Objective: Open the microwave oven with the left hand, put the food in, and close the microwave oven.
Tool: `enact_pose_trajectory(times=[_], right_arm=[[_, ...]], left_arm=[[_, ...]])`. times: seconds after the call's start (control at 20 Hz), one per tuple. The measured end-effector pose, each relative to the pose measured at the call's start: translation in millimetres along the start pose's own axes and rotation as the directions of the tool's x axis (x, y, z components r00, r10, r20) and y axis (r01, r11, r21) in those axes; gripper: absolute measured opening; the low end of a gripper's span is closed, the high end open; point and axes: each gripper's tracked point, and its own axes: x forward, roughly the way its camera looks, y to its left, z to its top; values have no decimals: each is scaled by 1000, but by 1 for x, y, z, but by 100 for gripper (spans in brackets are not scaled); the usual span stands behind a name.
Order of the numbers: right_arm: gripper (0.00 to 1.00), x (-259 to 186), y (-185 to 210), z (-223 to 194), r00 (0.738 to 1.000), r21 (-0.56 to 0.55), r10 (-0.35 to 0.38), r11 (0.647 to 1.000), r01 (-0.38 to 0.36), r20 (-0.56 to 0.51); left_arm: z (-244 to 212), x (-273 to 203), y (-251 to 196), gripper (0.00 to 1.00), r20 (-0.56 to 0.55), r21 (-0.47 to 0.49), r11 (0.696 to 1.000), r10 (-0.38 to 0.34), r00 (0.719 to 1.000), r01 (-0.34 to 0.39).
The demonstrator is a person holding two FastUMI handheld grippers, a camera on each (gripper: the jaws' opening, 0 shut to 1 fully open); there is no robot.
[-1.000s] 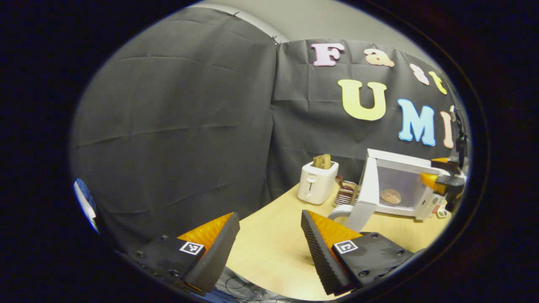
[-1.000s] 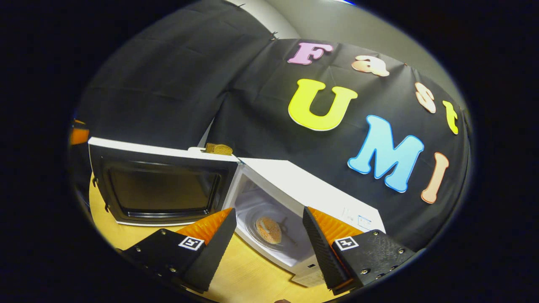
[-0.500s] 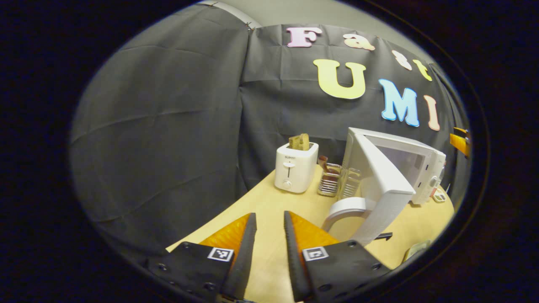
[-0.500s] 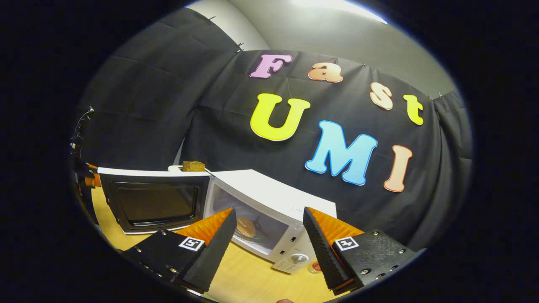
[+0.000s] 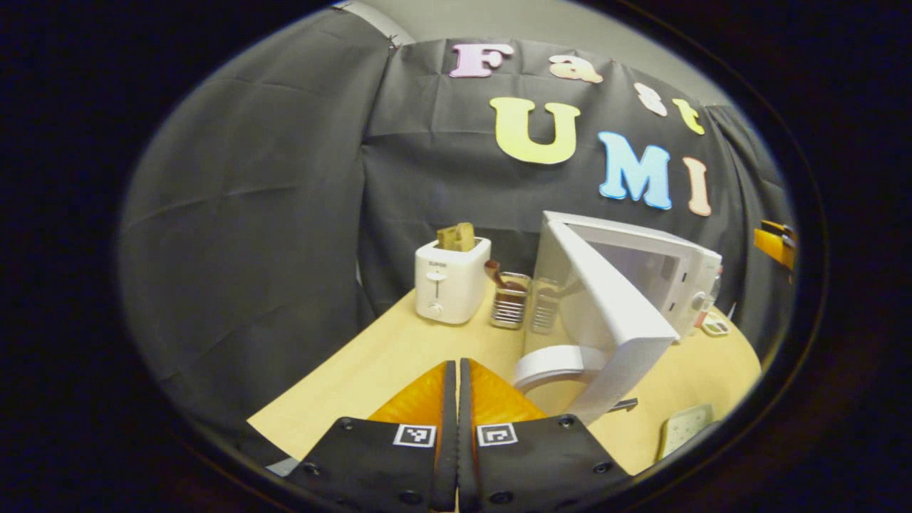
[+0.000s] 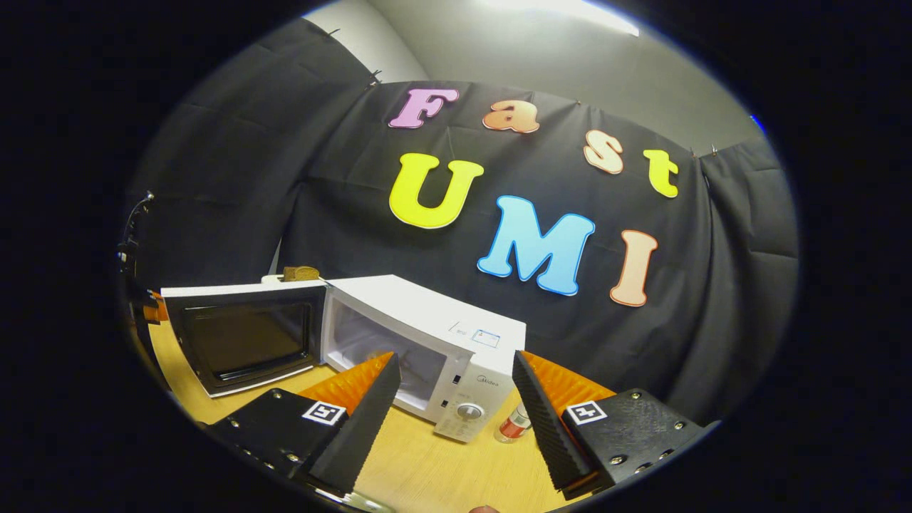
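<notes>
Door [image 5: 605, 313] closing is what you are setting up: your left gripper [image 5: 451, 399], fingers pressed together on nothing, is sitting just short of the handle [image 5: 552, 358]. Push the outer face evenly toward the microwave [image 6: 427, 342] while your right gripper [image 6: 456, 413] is hanging released nearby.

Wooden table [image 5: 399, 356], microwave [image 6: 427, 342], toaster [image 5: 450, 281], utensil rack [image 5: 510, 301], small bottle [image 6: 511, 424]
</notes>
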Motion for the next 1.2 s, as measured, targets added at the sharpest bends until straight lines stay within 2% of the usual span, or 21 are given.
enact_pose_trajectory(times=[0.15, 0.3, 0.65, 1.2], right_arm=[[97, -3, -9, -6, 1000, 10, -4, 1000, 4, -16], [97, -6, -24, -9, 1000, 9, -14, 1000, 15, -13], [97, -9, -73, -22, 998, 23, -62, 998, 63, -28], [96, -53, -160, -46, 980, 48, -184, 981, 187, -73]], left_arm=[[4, 2, -31, 7, -2, 58, 998, -38, 999, 38], [9, 4, -81, 7, -3, 70, 990, -120, 993, 120], [27, 23, -183, 7, -10, 123, 953, -277, 961, 276], [46, 59, -285, 7, -15, 134, 906, -404, 915, 402]])
